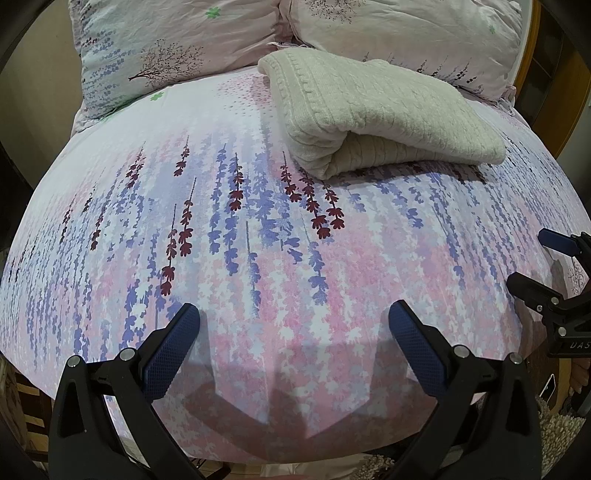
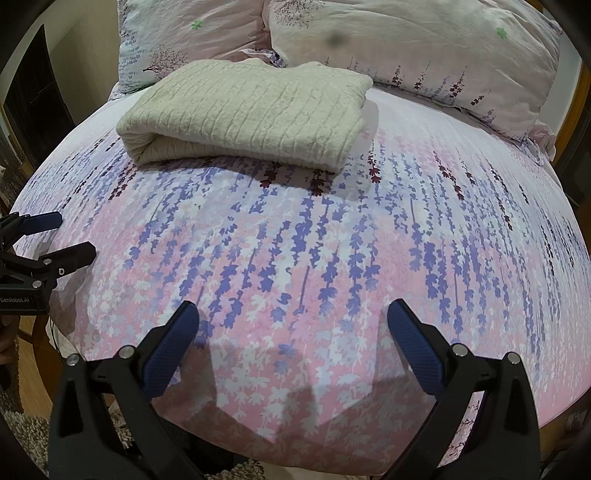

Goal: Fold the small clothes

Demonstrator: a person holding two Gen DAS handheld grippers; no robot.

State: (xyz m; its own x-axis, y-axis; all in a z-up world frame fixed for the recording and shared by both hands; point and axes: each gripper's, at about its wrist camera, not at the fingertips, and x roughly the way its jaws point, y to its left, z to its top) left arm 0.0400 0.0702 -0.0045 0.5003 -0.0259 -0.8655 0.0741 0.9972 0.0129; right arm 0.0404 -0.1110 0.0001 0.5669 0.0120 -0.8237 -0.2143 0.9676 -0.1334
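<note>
One bed (image 1: 258, 258) fills most of both views, covered in a pink and purple flower-print sheet. Two pillows: in the left wrist view one sits upper left (image 1: 155, 55) and the other upper right (image 1: 424, 33), both in a matching print with little trees and green flowers. One cream knit sweater (image 1: 369, 110), already folded, lies on the sheet just in front of the pillows, upper right of centre in the left view and upper left of centre (image 2: 243, 110) in the right view. Two grippers, both empty, both hovering over bare sheet well apart from the sweater. The left gripper (image 1: 293, 321) has its blue-padded fingers spread wide, and the right gripper (image 2: 291, 319) is spread wide too. Each camera catches the other tool from the side: the right gripper pokes in at the right edge of the left view, the left one (image 2: 70, 236) at the left edge of the right view, fingers apart there as well. Only the right view shows a readable label, "GenRobot.AI", on the left tool's body; the left view just gives "DAS" cut off at the frame edge. A shaggy rug (image 1: 557, 424) shows lower right in the left view.
</note>
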